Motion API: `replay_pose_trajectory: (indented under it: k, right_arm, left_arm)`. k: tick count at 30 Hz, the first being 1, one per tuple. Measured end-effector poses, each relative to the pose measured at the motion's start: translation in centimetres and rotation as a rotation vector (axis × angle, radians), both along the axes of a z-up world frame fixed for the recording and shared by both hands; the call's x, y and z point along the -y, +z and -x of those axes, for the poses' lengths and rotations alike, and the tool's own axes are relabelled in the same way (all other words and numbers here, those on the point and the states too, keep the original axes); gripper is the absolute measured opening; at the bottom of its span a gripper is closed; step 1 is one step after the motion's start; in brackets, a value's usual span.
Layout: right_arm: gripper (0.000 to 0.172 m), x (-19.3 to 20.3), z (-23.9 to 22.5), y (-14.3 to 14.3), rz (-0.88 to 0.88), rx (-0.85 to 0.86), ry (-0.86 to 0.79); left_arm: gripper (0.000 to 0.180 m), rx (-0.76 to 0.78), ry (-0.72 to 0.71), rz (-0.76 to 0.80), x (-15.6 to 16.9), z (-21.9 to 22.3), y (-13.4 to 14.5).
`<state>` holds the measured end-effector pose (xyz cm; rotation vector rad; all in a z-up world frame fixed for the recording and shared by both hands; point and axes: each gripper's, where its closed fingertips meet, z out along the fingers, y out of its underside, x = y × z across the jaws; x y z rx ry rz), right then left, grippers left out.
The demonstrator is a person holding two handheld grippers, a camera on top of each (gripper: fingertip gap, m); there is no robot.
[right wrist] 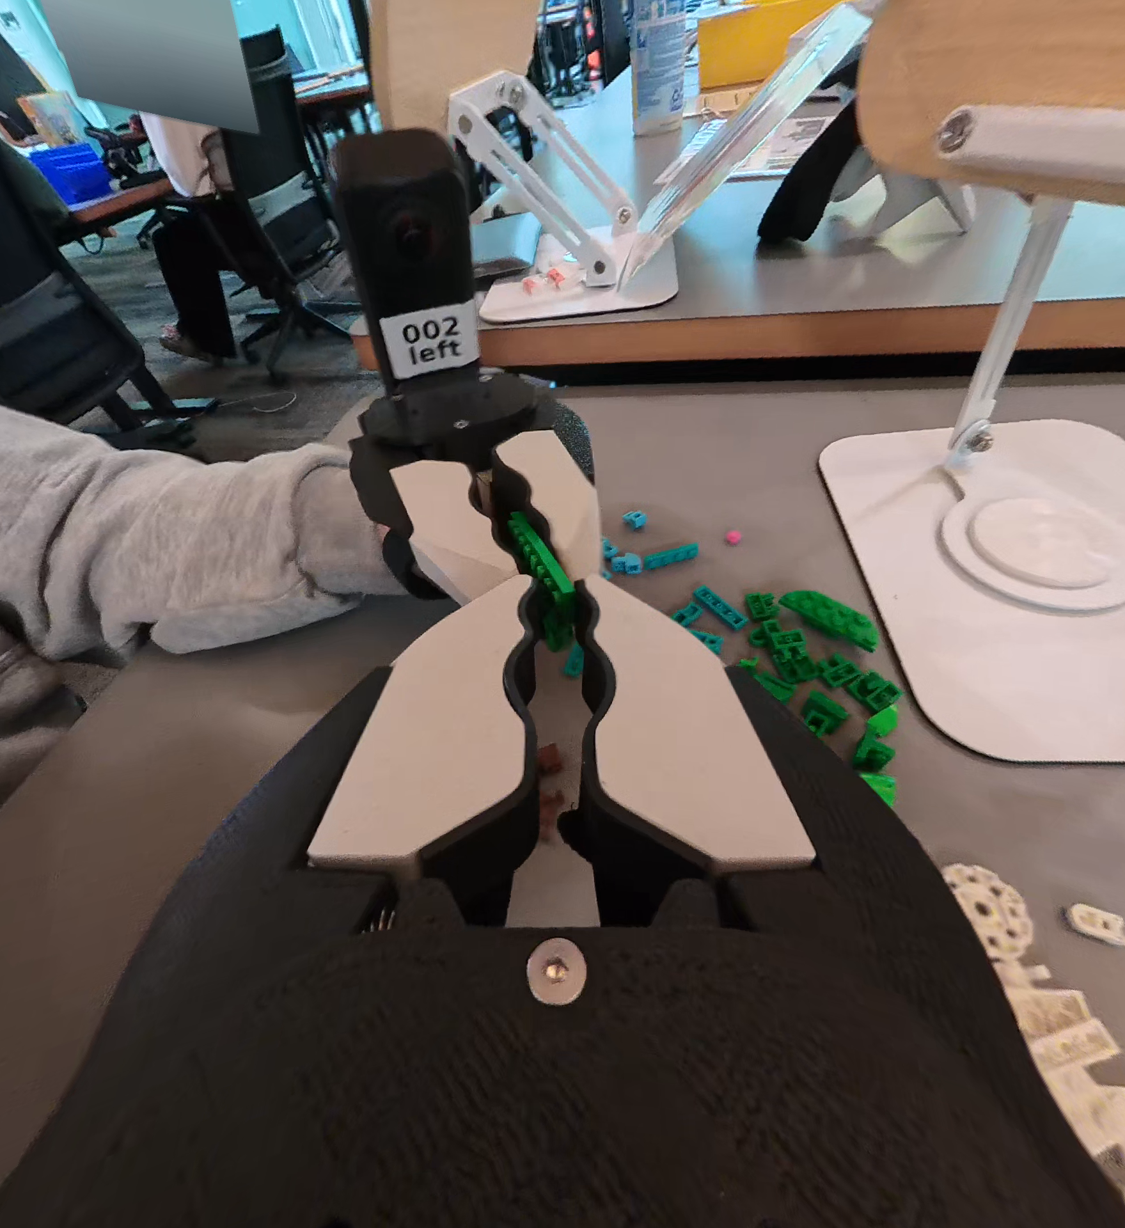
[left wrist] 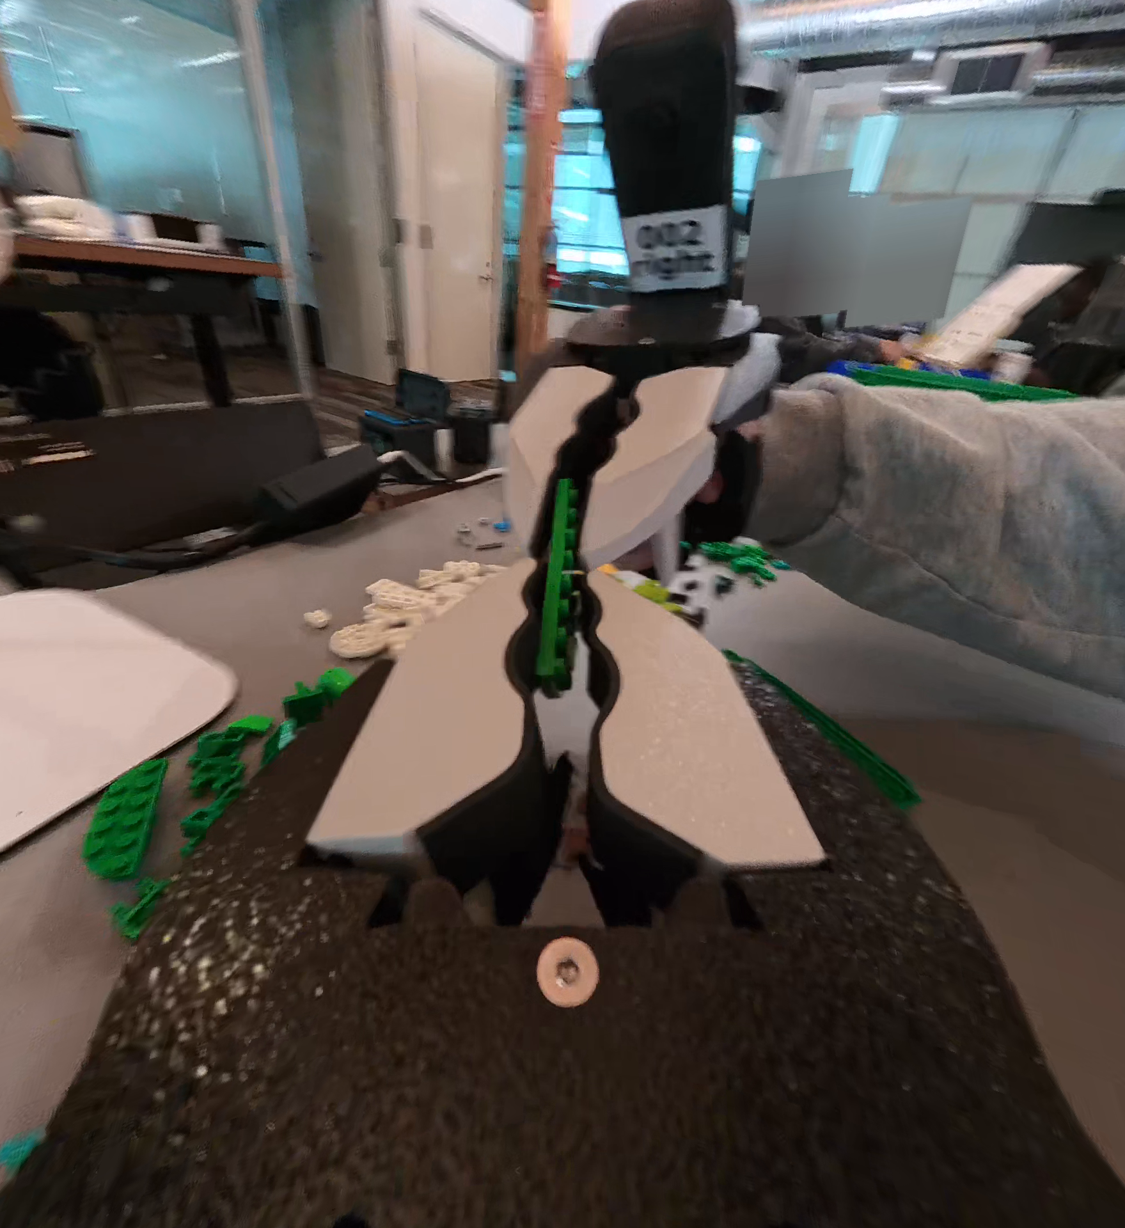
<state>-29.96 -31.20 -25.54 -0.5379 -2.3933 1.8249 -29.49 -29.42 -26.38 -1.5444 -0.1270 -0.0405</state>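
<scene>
Both grippers meet tip to tip above the grey table (right wrist: 779, 465), sharing one green studded plate (left wrist: 556, 591). Left gripper (left wrist: 563, 624) pinches the plate's near end between its wavy black pads, the plate standing on edge. Right gripper (right wrist: 556, 621) clamps the other end (right wrist: 549, 598) likewise, opposite the left one. Grey sleeves (left wrist: 945, 531) reach in behind each tool. Loose green pieces (right wrist: 825, 671) and teal pieces (right wrist: 672, 555) lie on the table just right of the tips, beside a white stand base (right wrist: 1011, 598). White pieces (left wrist: 407, 605) are piled farther off.
</scene>
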Motion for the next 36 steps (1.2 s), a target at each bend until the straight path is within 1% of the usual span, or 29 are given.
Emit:
replay_pose_trajectory:
  k: [1, 2, 4, 5, 6, 7, 9, 11, 14, 16, 18, 21, 22, 23, 25, 26, 27, 28, 29, 30, 31, 34, 36]
  right_arm:
    - [0.004, 0.0, 0.5, 0.0, 0.002, -0.001, -0.009]
    - [0.003, -0.4, 1.9, -0.1, -0.015, -0.021, -0.077]
    - [0.003, -1.7, 5.2, -1.2, -0.141, -0.14, -0.242]
    - [0.003, -2.4, 6.6, -2.1, -0.244, -0.217, -0.32]
    - [0.003, -2.9, 7.6, -3.1, -0.36, -0.287, -0.354]
    - [0.003, -2.9, 8.1, -4.1, -0.459, -0.339, -0.354]
    - [0.003, -2.5, 8.6, -5.5, -0.583, -0.405, -0.333]
    - [0.003, -1.8, 8.9, -5.9, -0.601, -0.427, -0.319]
    - [0.003, -1.3, 9.1, -5.5, -0.531, -0.389, -0.33]
    - [0.003, -1.0, 8.6, -5.3, -0.471, -0.341, -0.316]
    - [0.003, -0.3, 7.6, -4.6, -0.378, -0.274, -0.279]
    - [0.003, 0.8, 5.8, -2.3, -0.148, -0.143, -0.209]
    - [0.003, 1.0, 5.4, -1.2, -0.052, -0.103, -0.199]
    - [0.003, 1.1, 5.0, 0.2, 0.052, -0.064, -0.19]
    - [0.003, 1.0, 4.1, 2.6, 0.246, 0.003, -0.165]
    - [0.003, 1.0, 3.5, 3.4, 0.316, 0.02, -0.155]
    - [0.003, 1.0, 3.0, 3.8, 0.36, 0.027, -0.144]
    - [0.003, 1.0, 2.4, 4.0, 0.388, 0.027, -0.136]
    - [0.003, 1.0, 1.8, 4.1, 0.409, 0.025, -0.13]
    - [0.003, 1.0, 1.3, 4.0, 0.426, 0.023, -0.132]
    - [0.003, 0.8, 1.0, 4.0, 0.444, 0.016, -0.146]
    - [0.003, 0.0, 0.0, 3.7, 0.501, 0.01, -0.173]
    - [0.005, -0.3, -0.8, 3.0, 0.471, -0.002, -0.185]
  left_arm:
    - [0.026, 0.02, 0.107, 0.011, 0.2, 1.6, -0.2]
    - [0.043, 0.019, 0.184, 0.05, 0.6, 2.8, -0.6]
    - [0.077, 0.031, 0.364, 0.115, 2.0, 5.7, -1.4]
    - [0.078, 0.034, 0.443, 0.108, 3.0, 6.9, -1.3]
    - [0.075, 0.037, 0.515, 0.079, 3.9, 7.8, -1.0]
    - [0.071, 0.046, 0.564, 0.046, 4.8, 8.4, -0.6]
    - [0.064, 0.085, 0.617, -0.008, 6.0, 9.1, 0.1]
    - [0.059, 0.128, 0.64, -0.022, 6.8, 9.6, 0.0]
    - [0.05, 0.181, 0.677, 0.018, 7.5, 10.5, -1.2]
    - [0.049, 0.203, 0.637, 0.039, 7.1, 10.3, -1.6]
    - [0.055, 0.201, 0.569, 0.071, 6.2, 9.7, -1.9]
    - [0.064, 0.196, 0.455, 0.132, 4.8, 8.4, -2.6]
    - [0.061, 0.213, 0.402, 0.124, 4.3, 7.8, -2.5]
    - [0.058, 0.243, 0.333, 0.087, 3.7, 6.9, -2.1]
    - [0.053, 0.317, 0.177, -0.064, 2.6, 5.1, 0.0]
    - [0.05, 0.346, 0.117, -0.15, 2.5, 4.4, 1.3]
    - [0.047, 0.367, 0.072, -0.248, 2.5, 3.9, 2.5]
    - [0.031, 0.378, 0.029, -0.356, 2.8, 3.3, 3.8]
    - [0.021, 0.387, -0.003, -0.437, 3.0, 2.8, 4.7]
    - [0.016, 0.397, -0.022, -0.467, 3.0, 2.5, 5.0]
    - [0.011, 0.398, -0.054, -0.459, 2.8, 2.0, 5.1]
    - [0.008, 0.368, -0.12, -0.417, 2.1, 0.8, 5.0]
    - [0.006, 0.335, -0.156, -0.358, 1.7, 0.0, 4.8]
